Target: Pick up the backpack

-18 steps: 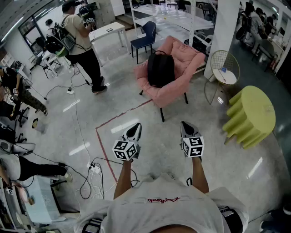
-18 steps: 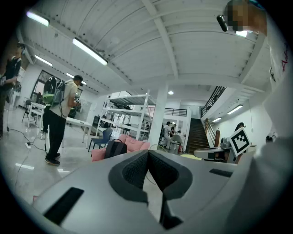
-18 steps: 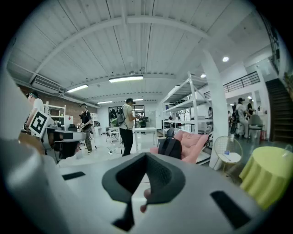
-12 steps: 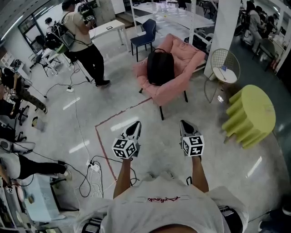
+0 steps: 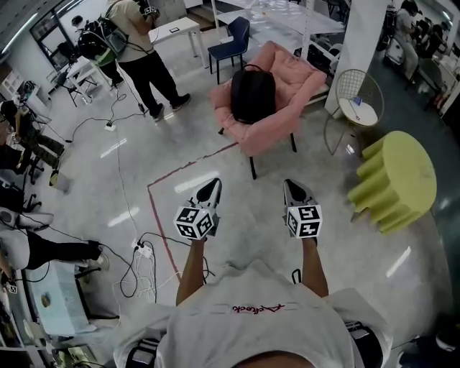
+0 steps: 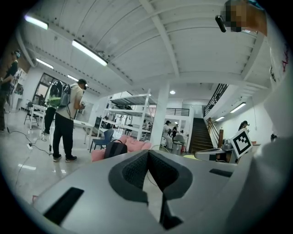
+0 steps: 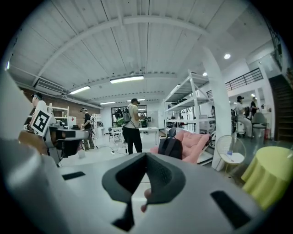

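Since the earlier frames a few steps have been taken by the standing person in a beige shirt [image 5: 136, 21] at the far left, while the left gripper [image 5: 208, 188] is kept clenched on nothing. The black fabric backpack [image 5: 253, 93], propped on the pink upholstered armchair [image 5: 291, 108], is seen slightly higher in the head view yet no nearer. The right gripper [image 5: 293, 188] is likewise closed and empty, so the approach is judged hardly begun.

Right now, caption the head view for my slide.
Jaws shut, left gripper and right gripper face a black backpack on a pink armchair.
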### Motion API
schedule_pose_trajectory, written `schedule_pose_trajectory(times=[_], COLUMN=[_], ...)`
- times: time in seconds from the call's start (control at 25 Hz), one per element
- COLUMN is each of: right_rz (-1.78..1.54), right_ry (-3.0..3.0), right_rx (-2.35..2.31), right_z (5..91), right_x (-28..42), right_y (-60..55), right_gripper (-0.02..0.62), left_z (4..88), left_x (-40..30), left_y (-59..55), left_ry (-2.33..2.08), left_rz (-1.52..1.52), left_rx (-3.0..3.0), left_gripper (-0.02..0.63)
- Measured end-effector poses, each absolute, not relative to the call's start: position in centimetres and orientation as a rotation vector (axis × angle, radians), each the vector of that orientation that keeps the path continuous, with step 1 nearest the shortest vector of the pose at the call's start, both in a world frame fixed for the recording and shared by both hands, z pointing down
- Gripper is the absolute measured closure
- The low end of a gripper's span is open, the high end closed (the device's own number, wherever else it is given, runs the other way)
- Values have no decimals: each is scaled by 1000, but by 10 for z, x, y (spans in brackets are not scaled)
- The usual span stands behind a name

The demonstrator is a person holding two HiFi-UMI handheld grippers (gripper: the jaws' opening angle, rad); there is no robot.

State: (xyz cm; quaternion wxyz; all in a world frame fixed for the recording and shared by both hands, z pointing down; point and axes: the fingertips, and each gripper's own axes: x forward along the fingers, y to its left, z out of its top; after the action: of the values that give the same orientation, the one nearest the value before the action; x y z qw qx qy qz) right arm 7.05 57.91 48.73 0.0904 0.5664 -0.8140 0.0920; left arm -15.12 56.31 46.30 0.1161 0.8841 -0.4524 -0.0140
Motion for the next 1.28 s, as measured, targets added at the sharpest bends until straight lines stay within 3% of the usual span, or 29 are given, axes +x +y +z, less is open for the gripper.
schedule_pose_trajectory(times=[0.64, 1.28], right_rz=[300, 253], right_ry=[-2451, -2377], right_rx=[1640, 1670], right_z=[499, 498], right_x=[110, 78], right_y=[527, 397], right_gripper=[578, 578], left_z=[477, 491], left_x=[-110, -137], left_y=[521, 380], left_ry=[-1352, -1264], left_rz=[-4, -77], left_rx=[2564, 2562], left_gripper=[597, 597])
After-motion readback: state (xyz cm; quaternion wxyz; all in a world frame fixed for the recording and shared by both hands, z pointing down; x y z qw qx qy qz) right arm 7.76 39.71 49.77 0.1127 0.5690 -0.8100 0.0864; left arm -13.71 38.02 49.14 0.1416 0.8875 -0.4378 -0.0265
